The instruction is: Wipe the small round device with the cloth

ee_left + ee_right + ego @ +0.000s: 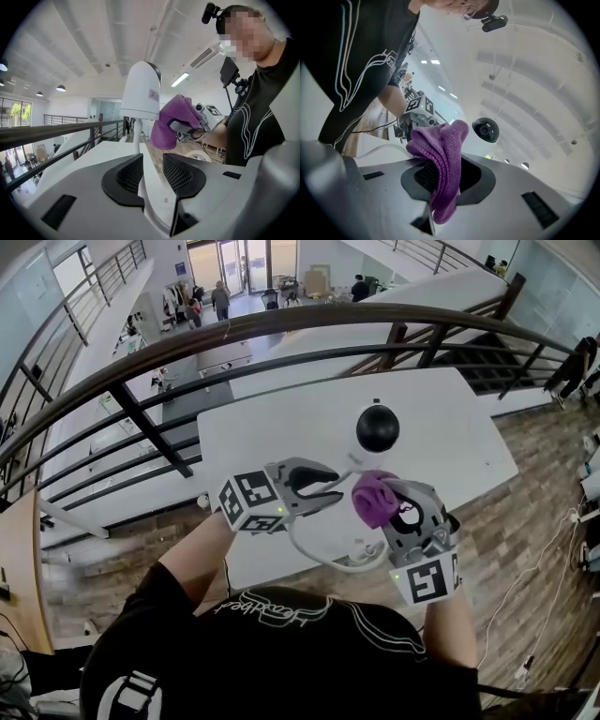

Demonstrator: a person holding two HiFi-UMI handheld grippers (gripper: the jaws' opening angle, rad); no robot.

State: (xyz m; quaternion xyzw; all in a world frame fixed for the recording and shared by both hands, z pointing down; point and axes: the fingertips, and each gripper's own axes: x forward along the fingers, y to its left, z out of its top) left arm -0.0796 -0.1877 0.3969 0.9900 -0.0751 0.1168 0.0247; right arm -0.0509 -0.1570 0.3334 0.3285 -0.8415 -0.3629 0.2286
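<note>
Left gripper (333,488) and right gripper (392,507) are held up side by side on the near side of a dark metal railing (281,324), just in front of the person's black shirt (281,652). In the left gripper view, the left gripper (152,163) has its jaws drawn in tight on the flat white foot of the small round device (139,89). The device's thin stem rises from between the jaws, and its white dome stands beyond and above the fingertips. From the head view, the device (377,427) sits far of both grippers, its black lens face turned up. The right gripper (443,174) is clamped on a purple cloth (443,159), which bunches up out of the jaws and hangs below them. The cloth (372,498) lies just near of the dome. In the left gripper view the cloth (171,119) overlaps the dome's right edge, while the right gripper view shows a small gap to the device (486,130), so contact cannot be told. A white cable (323,559) loops down beneath the two grippers.
</note>
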